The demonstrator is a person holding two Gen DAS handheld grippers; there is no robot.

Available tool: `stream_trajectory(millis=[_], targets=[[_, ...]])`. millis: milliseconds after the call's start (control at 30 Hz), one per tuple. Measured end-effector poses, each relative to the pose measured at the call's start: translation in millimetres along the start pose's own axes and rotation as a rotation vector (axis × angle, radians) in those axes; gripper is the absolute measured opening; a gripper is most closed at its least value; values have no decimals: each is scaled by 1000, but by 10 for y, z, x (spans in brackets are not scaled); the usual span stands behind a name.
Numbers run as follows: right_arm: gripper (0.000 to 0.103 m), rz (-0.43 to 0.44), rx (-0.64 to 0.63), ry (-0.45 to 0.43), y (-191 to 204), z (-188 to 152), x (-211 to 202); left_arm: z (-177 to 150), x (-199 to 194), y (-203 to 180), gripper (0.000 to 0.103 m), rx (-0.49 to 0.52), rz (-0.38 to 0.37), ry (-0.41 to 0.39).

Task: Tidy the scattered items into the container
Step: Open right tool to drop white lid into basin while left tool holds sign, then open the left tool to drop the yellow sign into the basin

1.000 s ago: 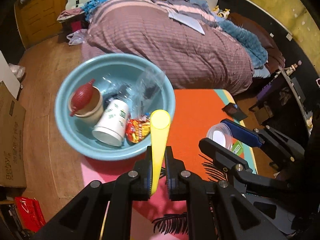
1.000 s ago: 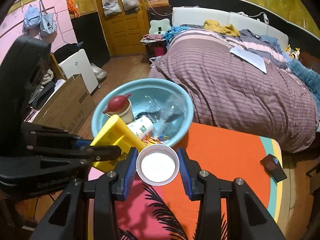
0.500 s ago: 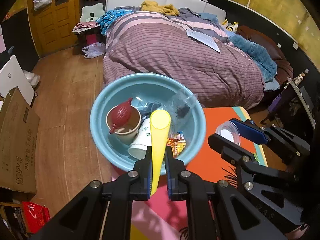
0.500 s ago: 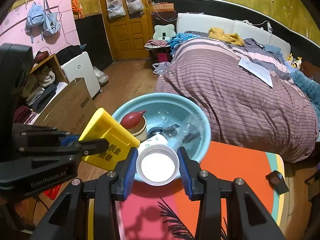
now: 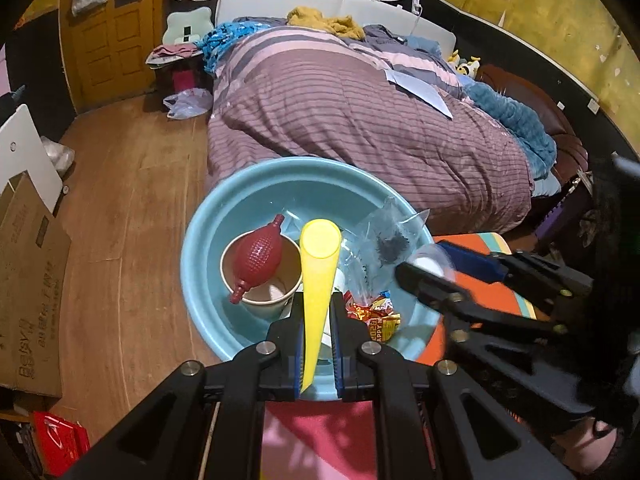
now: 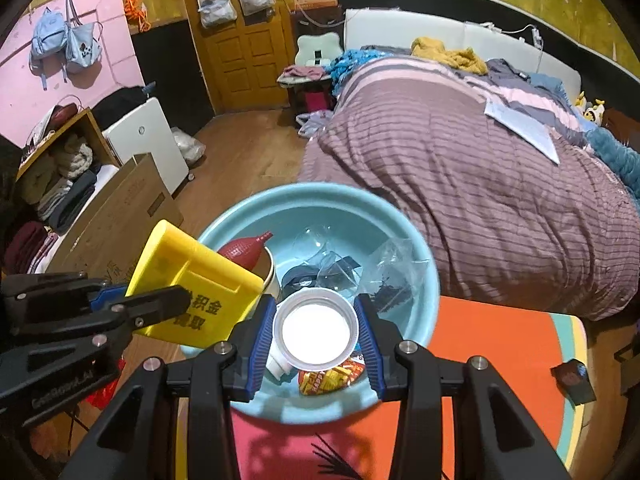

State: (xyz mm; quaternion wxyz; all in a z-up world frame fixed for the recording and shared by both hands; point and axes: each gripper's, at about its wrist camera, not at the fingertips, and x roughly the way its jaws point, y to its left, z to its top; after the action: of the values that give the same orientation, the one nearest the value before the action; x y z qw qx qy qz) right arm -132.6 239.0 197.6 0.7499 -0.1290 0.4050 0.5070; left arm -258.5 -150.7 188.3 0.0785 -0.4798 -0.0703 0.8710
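A light blue basin (image 5: 248,208) (image 6: 424,276) stands on the colourful mat. Inside it lie a beige cup (image 5: 276,300) with a red rubber bulb (image 5: 256,260) (image 6: 240,250), a white paper cup, clear plastic wrap (image 5: 384,240) (image 6: 384,264) and a red-yellow snack packet (image 5: 376,316) (image 6: 332,376). My left gripper (image 5: 316,328) (image 6: 176,300) is shut on a flat yellow card (image 5: 318,272) (image 6: 192,280), held edge-on over the basin. My right gripper (image 6: 316,330) (image 5: 436,258) is shut on a small clear plastic cup (image 6: 316,332) with a white bottom, above the basin's near side.
The orange and pink mat (image 6: 496,356) (image 5: 320,432) covers the table under the basin. A small dark object (image 6: 572,376) lies near its right edge. A bed with a striped duvet (image 5: 360,120) is behind, a cardboard box (image 5: 28,280) on the wooden floor at left.
Both grippers have moved forward with their loads and now hang over the basin, which sits nearer and more central in both views. Neither grip has altered.
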Motion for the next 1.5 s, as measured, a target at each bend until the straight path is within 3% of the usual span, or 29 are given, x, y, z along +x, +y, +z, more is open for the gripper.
stream_trajectory(millis=[200, 467, 533, 667, 833, 933, 1233, 1500], targets=[[44, 1, -1, 59, 44, -39, 357, 46, 24, 13, 11, 10, -16, 3], [44, 0, 36, 60, 34, 0, 443, 99, 33, 80, 11, -2, -20, 0], [51, -3, 44, 58, 24, 1, 436, 107, 37, 90, 11, -2, -21, 0], [54, -1, 53, 56, 11, 6, 433, 122, 31, 113, 11, -7, -19, -5], [55, -24, 71, 24, -17, -1, 316, 154, 58, 104, 11, -5, -27, -8], [64, -46, 83, 17, -70, -35, 190, 236, 101, 60, 11, 5, -33, -19], [64, -73, 115, 33, -236, -248, -42, 419, 380, -175, 11, 63, -25, -18], [64, -92, 155, 36, -368, -400, -172, 465, 688, -250, 12, 56, -17, 9]])
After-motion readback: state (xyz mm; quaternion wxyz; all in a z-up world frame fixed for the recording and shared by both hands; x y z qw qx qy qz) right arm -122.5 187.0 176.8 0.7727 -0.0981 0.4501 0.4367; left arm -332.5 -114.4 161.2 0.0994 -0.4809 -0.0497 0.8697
